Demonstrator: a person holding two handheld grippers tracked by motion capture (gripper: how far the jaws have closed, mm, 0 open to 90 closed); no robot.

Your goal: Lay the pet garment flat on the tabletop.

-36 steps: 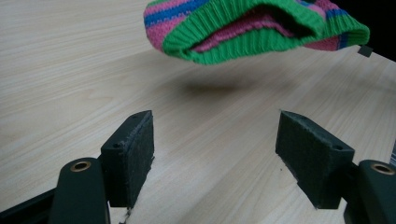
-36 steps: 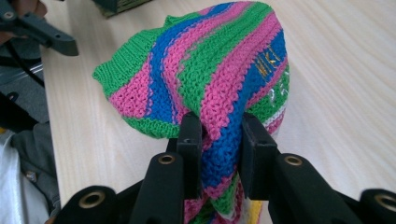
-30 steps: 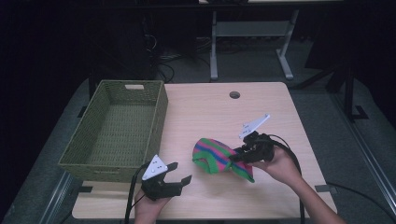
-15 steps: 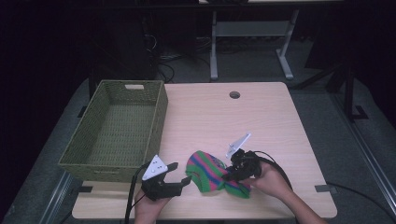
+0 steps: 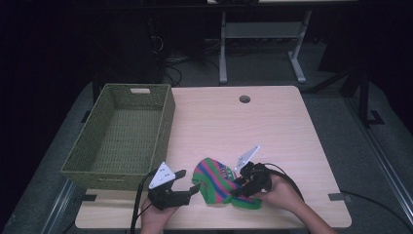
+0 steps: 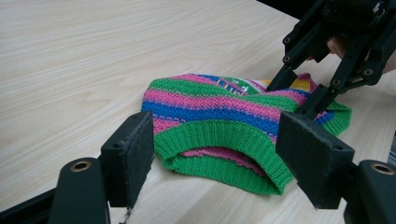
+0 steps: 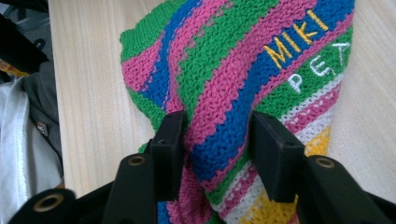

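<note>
Pale wood desk (image 5: 272,126), centre of the high view. Green woven basket (image 5: 122,134), left of centre, nothing in it. Striped knit garment (image 5: 219,181), green, pink and blue, lower centre on the desk near its front edge. Right gripper (image 5: 242,184), lower right of centre, closed on a bunched fold of the knit. Left gripper (image 5: 187,185), lower left of centre, jaws wide, ribbed hem between them, no contact. Step, judged: two-handed hold being set up; next calls for closing on the hem.

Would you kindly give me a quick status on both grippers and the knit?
Right gripper shut on striped knit. Left gripper open, jaws either side of its green cuff. Basket empty at left. Nothing in the way.
</note>
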